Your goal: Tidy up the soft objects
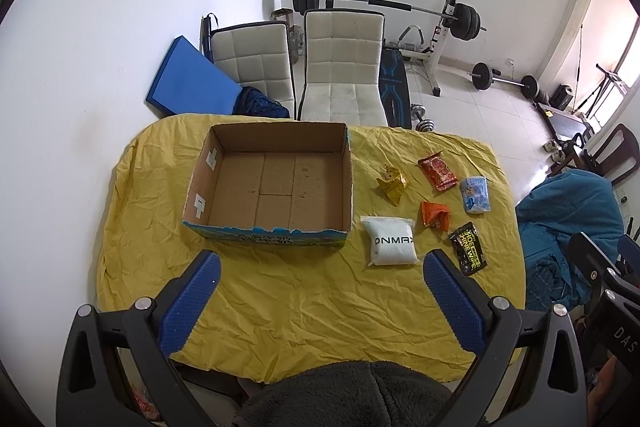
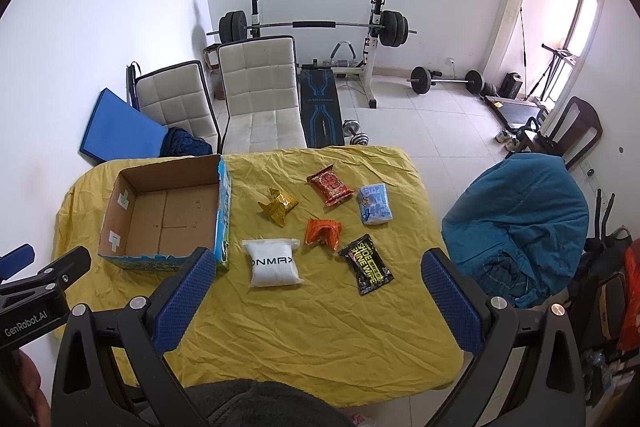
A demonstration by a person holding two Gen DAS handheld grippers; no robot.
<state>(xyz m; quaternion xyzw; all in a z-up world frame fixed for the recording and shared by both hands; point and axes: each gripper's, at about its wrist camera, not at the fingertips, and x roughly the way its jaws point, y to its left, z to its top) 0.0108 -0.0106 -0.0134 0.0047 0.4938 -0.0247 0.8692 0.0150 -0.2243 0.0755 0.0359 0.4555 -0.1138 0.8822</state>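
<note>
An open empty cardboard box (image 1: 224,227) (image 2: 120,203) sits on the yellow cloth at the left. To its right lie several soft packets: a white ONMAX pack (image 1: 390,241) (image 2: 274,263), a gold packet (image 1: 392,183) (image 2: 278,206), a red packet (image 1: 437,171) (image 2: 330,184), an orange packet (image 1: 433,214) (image 2: 323,231), a light blue packet (image 1: 475,195) (image 2: 375,204) and a black wipes packet (image 1: 467,253) (image 2: 366,264). My left gripper (image 1: 320,267) is open and empty above the near cloth. My right gripper (image 2: 318,265) is open and empty, held above the table's near side.
The table under the yellow cloth (image 1: 304,307) (image 2: 320,327) stands against the left wall. Two white chairs (image 1: 340,67) (image 2: 260,87) stand behind it. A chair draped in blue cloth (image 2: 520,219) is at the right. Weight bench and barbells stand farther back.
</note>
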